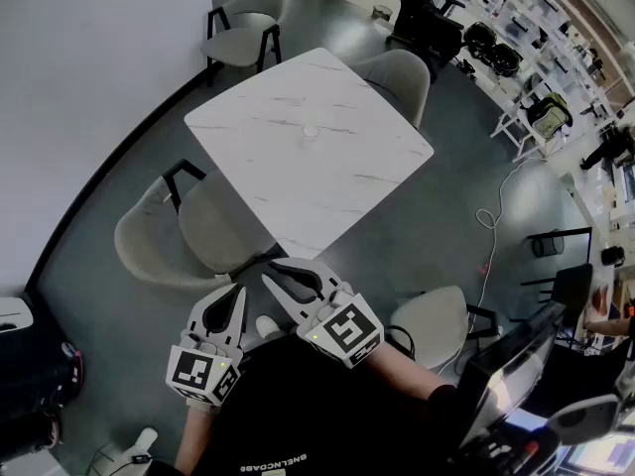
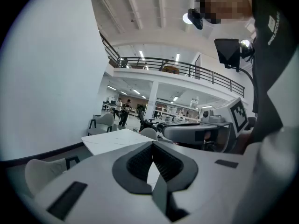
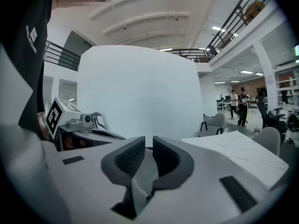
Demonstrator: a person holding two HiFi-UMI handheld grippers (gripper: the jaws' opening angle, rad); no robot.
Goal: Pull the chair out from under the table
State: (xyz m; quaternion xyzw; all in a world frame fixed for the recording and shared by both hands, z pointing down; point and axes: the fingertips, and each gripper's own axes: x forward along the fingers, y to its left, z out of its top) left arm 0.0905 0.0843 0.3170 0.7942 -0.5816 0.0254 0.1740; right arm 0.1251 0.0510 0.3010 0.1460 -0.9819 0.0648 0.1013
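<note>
A white marble table (image 1: 308, 147) stands in the middle of the head view. A beige chair (image 1: 159, 241) with dark legs is tucked against its left side, seat partly under the top. Both grippers hang in the air near the table's front corner, touching nothing. My left gripper (image 1: 233, 296) is shut and empty, just right of that chair's seat. My right gripper (image 1: 283, 272) is beside it, jaws together with nothing between them. The left gripper view shows its closed jaws (image 2: 152, 158), the table (image 2: 112, 141) and the chair's back (image 2: 39, 171). The right gripper (image 3: 148, 155) faces a white wall, with the table (image 3: 233, 153) at the right.
A second beige chair (image 1: 402, 77) is pushed in at the table's far side. A third (image 1: 243, 33) stands by the wall, a fourth (image 1: 437, 320) at my right. A cable (image 1: 496, 211) lies on the grey floor. Desks and shelves fill the right.
</note>
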